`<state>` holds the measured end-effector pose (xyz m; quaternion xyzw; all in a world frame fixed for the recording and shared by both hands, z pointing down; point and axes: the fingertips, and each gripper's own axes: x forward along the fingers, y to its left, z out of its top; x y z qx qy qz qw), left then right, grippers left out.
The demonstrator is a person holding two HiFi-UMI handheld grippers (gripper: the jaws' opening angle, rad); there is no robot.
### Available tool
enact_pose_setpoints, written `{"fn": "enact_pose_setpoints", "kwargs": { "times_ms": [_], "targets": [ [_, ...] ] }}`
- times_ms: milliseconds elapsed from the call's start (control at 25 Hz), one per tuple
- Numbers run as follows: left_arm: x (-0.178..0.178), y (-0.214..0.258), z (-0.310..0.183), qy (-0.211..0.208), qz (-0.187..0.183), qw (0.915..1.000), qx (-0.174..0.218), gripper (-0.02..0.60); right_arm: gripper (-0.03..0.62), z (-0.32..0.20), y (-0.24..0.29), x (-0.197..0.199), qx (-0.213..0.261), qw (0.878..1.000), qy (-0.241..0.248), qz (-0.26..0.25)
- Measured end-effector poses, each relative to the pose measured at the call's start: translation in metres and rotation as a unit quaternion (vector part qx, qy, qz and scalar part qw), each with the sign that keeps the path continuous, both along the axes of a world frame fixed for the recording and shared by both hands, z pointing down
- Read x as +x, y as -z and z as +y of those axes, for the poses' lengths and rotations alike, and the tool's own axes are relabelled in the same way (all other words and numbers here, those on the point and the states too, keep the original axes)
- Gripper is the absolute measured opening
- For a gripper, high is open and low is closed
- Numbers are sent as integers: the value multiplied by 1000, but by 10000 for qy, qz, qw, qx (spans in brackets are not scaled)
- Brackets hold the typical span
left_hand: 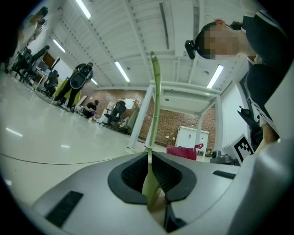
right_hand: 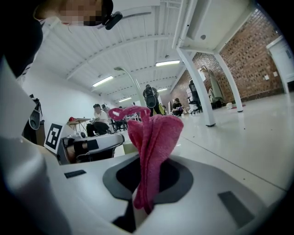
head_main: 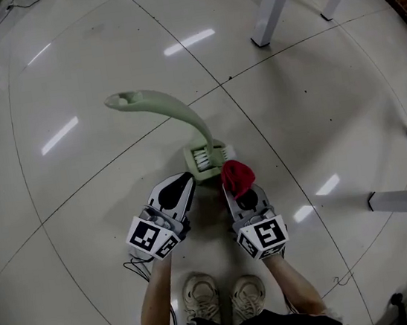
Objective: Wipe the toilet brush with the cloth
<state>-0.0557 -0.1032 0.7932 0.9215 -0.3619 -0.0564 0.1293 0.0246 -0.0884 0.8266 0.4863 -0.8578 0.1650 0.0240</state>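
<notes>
Left tool point(head_main: 180, 189): clamps brush point(head_main: 175, 109) by thin edge; I risk it twisting free.
Right tool point(head_main: 241, 195): pinches cloth point(head_main: 237, 176); may pull out while wiping.

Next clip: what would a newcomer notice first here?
The red cloth, bunched in the shut right gripper at mid-frame, stands out most. Just left of it is the pale green toilet brush, its long curved handle reaching up-left in the head view, with the left gripper clamped on its near end.
</notes>
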Motion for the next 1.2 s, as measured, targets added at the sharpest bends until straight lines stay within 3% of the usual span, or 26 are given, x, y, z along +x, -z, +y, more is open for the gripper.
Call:
{"fn": "enact_pose_setpoints", "kwargs": {
  "times_ms": [160,440,760,880,1000,1080,1200],
  "targets": [
    [1,-1,-4,42,165,9998,-31,6,31,0,1,-6,19,10000,37,-50],
    [-1,-2,-3,-21,11,10000,27,6,31,16,-2,-40,67,9981,574,200],
    [-57,16,-8,596,-100,9977,306,6,31,20,-4,-74,49,9940,999,454],
    [-51,13,-9,190,-316,9986,370,12,31,23,4,-70,34,9953,921,293],
    [-23,-1,-9,-784,-888,9922,397,332,31,24,16,-49,48,9980,623,110],
    [-8,-9,-12,-1267,-1170,9840,449,366,31,23,18,-34,31,9989,454,85],
    [3,-11,-21,-1643,-1143,9786,468,399,31,21,9,-22,-87,9992,305,236]
  ]
}}
